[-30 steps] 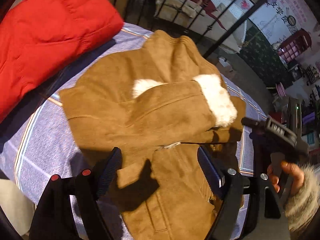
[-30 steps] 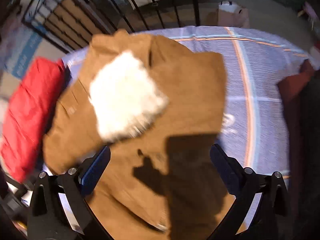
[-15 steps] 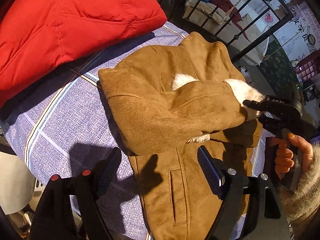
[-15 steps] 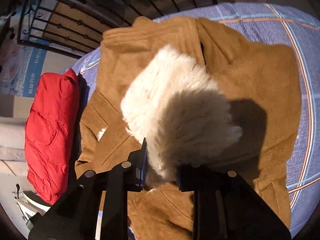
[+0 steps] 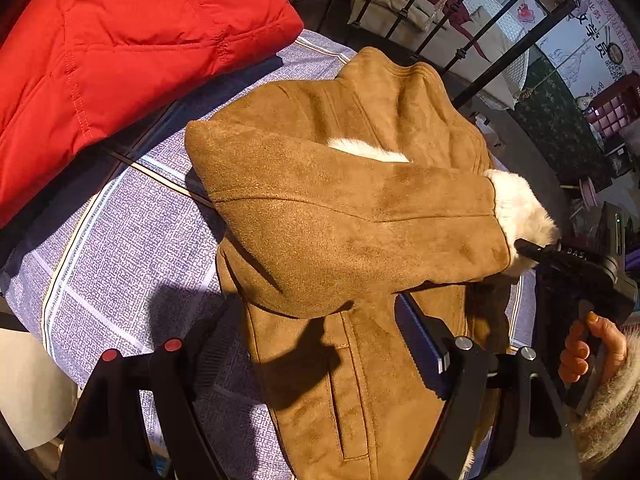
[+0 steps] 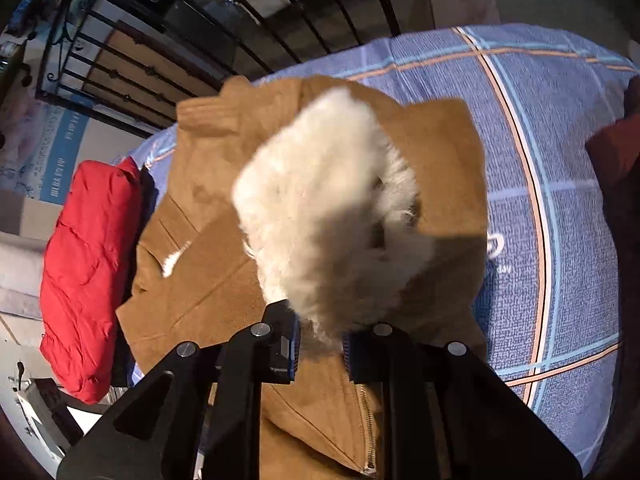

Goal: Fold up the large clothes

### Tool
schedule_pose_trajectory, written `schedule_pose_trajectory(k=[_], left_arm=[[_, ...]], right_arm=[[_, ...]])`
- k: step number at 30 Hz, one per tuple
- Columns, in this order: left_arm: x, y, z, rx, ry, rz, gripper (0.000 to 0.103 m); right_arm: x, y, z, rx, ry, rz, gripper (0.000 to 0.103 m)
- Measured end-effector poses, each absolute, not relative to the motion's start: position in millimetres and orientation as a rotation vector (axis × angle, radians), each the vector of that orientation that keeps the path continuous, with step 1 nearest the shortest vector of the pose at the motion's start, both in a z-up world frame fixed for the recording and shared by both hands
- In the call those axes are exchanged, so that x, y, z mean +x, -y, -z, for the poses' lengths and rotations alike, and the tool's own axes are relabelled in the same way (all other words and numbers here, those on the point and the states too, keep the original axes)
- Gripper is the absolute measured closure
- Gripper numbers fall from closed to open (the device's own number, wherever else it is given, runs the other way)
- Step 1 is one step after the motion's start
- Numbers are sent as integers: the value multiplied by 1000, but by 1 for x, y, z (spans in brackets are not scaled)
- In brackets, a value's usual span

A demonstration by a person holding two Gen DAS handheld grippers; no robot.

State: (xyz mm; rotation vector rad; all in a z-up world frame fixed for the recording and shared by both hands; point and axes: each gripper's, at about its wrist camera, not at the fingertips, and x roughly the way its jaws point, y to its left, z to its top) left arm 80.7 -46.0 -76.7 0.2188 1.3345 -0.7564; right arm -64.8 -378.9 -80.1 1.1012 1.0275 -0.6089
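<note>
Jaws of the right gripper (image 6: 320,350) had just closed, pinching the white fur cuff (image 6: 324,216); left gripper (image 5: 320,344) jaws stood spread above the tan coat (image 5: 340,240). Coat lay mid-bed on the blue checked cover (image 5: 120,240), red jacket (image 5: 120,48) at its far-left edge

A tan suede coat (image 5: 320,240) with white fleece lining lies flat at centre frame on a blue checked bed (image 5: 112,248), collar toward the top. One sleeve is folded across its chest, its fluffy white cuff (image 6: 320,208) lifted at the right.

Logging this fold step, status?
Right gripper shut on white fur cuff. Left gripper open above tan suede coat. Red puffer jacket alongside.
</note>
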Motion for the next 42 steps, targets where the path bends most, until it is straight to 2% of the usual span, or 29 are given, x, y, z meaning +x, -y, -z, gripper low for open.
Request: schedule_pose_trajectory(k=[2,3,5,9,10,15,17,18,21,24,30,34,39,42], left_arm=[[79,46,78,231,-1339,753,27],[79,46,79,233,-1341,749,27],[80,44,80,241,-1343,737,27],[85,40,78,251,-1333,703,27],[86,39,77,253,-1326,697,27],[91,55,62,369,-1209,707,26],[92,72,58,436,-1159,733,22],[92,82,58,461,-1151,746,18],[99,102,70,457,-1178,776,17],[114,109,98,430,-1299,716,17],[118,113,120,487,-1313,677,13],[115,116,109,482,-1279,654,15],[105,113,71,450,-1125,671,15],[98,128,78,516,-1131,727,15]], right_arm=[[-69,378,89,1106,-1037,635,67],[-70,379,91,1118,-1042,649,63],[-72,381,90,1118,-1069,679,44],[-83,386,67,1025,-1118,799,35],[-87,387,60,990,-1125,854,28],[-73,379,20,751,-1073,832,26],[-40,363,15,587,-1105,716,14],[-24,354,18,531,-1129,636,13],[10,336,47,446,-1232,500,13],[23,336,85,367,-1362,515,13],[26,354,103,409,-1390,521,9],[32,351,112,373,-1414,512,6],[31,352,117,368,-1410,506,5],[34,352,122,368,-1415,512,5]])
